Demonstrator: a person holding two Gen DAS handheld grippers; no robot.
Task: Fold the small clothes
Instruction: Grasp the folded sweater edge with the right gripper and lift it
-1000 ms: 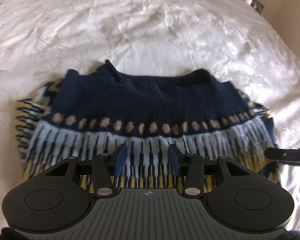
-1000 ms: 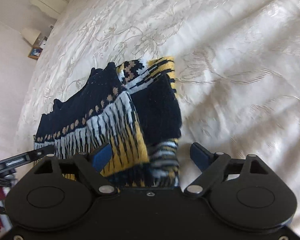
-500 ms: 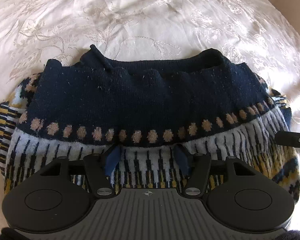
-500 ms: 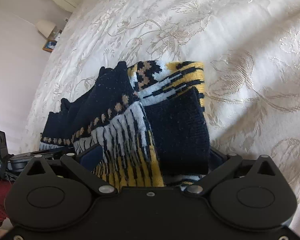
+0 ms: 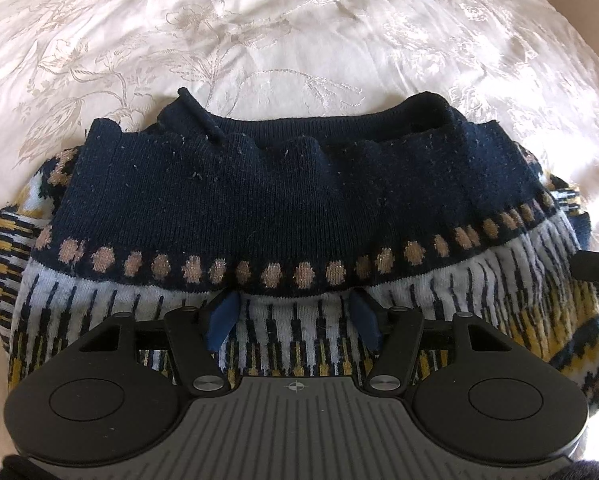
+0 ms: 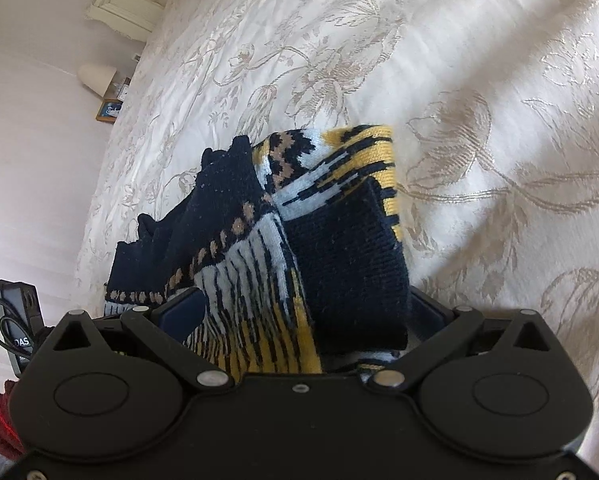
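Your folded knitted sweater [image 5: 291, 208] lies on the bed, on the cream bedspread [image 5: 259, 32] with its woven flower pattern. From your left wrist view you look down on its long side: the navy upper part with the neckline at the far edge, then a row of tan dots, then white, navy and yellow stripes nearest you. Your left hand-held gripper [image 5: 293, 316] sits over that striped band; its jaws have just been opening and now stand partly apart, with the knit between the blue pads [image 5: 223, 316], which do not visibly pinch it.

The right wrist view gives you what the left cannot: the sweater [image 6: 339, 248] end-on, where you can see the layers stacked, a plain navy panel lying over the yellow-striped sleeve. Your right hand-held gripper [image 6: 303, 312] straddles this end. Its jaws have just been opening and stand as wide as they go, one on each side of the fold, not clamping it. This view also shows a lamp [image 6: 95, 76] and a small framed picture [image 6: 109, 110] beside the bed, and a dark device with a cable [image 6: 17, 320] at the left edge.
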